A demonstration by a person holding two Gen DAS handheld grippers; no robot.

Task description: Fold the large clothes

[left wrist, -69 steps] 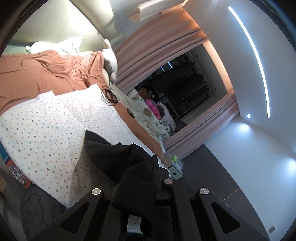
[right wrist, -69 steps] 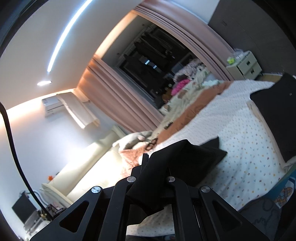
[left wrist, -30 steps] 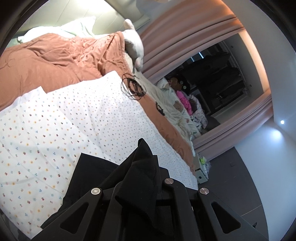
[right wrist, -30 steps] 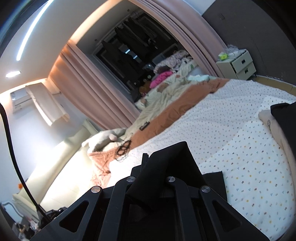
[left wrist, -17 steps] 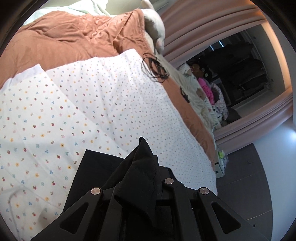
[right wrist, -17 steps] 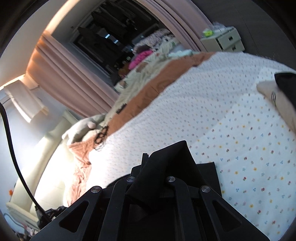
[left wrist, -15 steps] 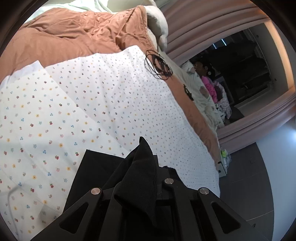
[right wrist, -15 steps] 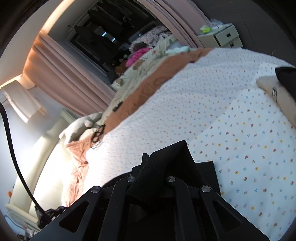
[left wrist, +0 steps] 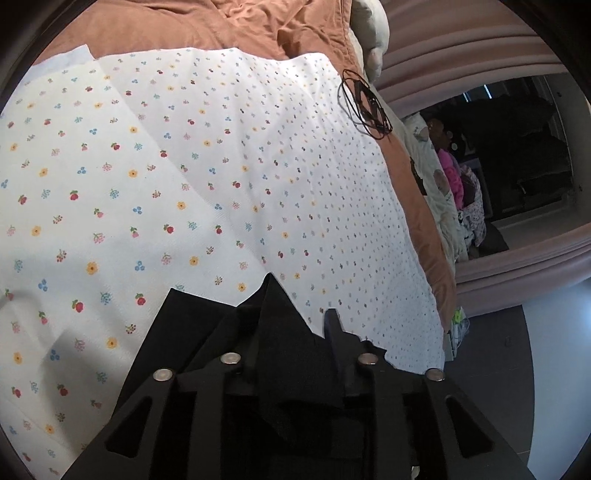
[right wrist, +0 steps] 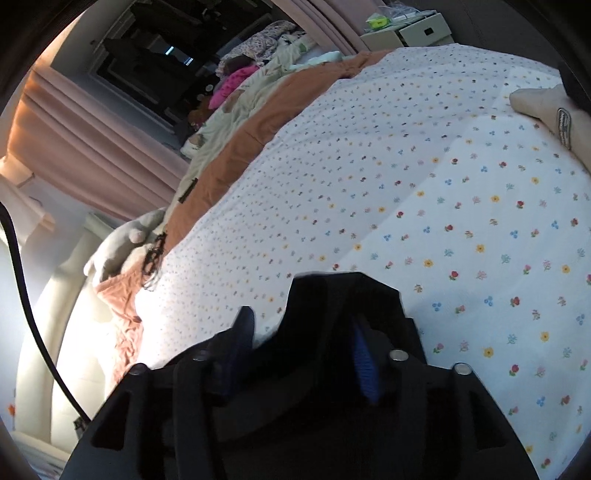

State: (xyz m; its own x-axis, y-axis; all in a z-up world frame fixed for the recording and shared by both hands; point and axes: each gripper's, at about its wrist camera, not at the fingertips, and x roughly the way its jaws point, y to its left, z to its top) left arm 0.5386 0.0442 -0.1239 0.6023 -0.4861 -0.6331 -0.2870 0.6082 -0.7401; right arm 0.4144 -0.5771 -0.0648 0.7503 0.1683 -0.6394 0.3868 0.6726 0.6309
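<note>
A black garment [left wrist: 199,325] lies low on the white flower-print sheet [left wrist: 184,166] of a bed. In the left wrist view my left gripper [left wrist: 291,332] has its fingers spread, and a peak of the black cloth stands loose between them. In the right wrist view my right gripper [right wrist: 303,332] is open too, its blue pads [right wrist: 364,365] showing, with the black garment [right wrist: 343,295] resting between and over the fingers. Both grippers are close above the sheet.
A rust-brown duvet [left wrist: 184,26] lies bunched at the bed's head. A coil of black cable [left wrist: 365,107] lies on the sheet's far edge. A folded beige garment [right wrist: 546,107] lies at the right. A nightstand [right wrist: 417,29], pink curtains and piled clothes stand beyond.
Both grippers came down toward the sheet with the black garment and opened their jaws. The cloth now rests on the bed.
</note>
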